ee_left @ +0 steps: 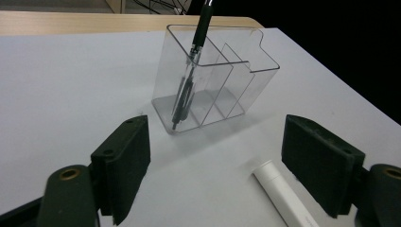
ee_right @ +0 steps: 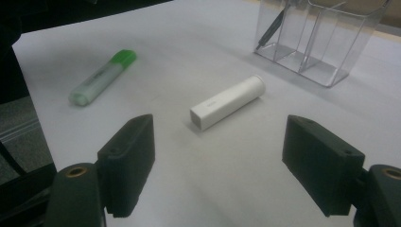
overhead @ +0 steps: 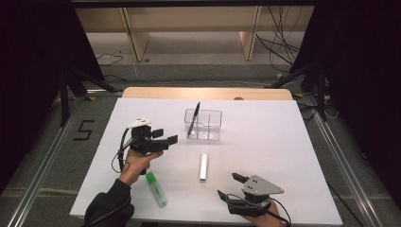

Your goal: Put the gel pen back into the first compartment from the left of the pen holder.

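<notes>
Nearest the camera in the high view, the green highlighter (overhead: 156, 188) is laid flat on the white table (overhead: 283, 142), close to the front edge and just right of the person's left sleeve (overhead: 109, 206). Above it, the left gripper (overhead: 166, 137) is held in the left hand (overhead: 137, 161) over the table's left half; its jaws are spread wide with nothing between them, and they are pointed toward the clear organizer (overhead: 204, 124). In the left gripper view, the black pen (ee_left: 191, 66) is seen standing tilted in the organizer's (ee_left: 215, 80) end compartment, with its tip on the floor of that compartment and its upper end projecting above the rim. Right of the highlighter, the white tube (overhead: 204, 166) is laid lengthwise, between the organizer and the front edge and apart from both. At the front right, the right gripper (overhead: 231, 185) is held low over the table, jaws wide apart and empty; in the right gripper view, the white tube (ee_right: 228, 101) is seen ahead of the jaws, untouched.
</notes>
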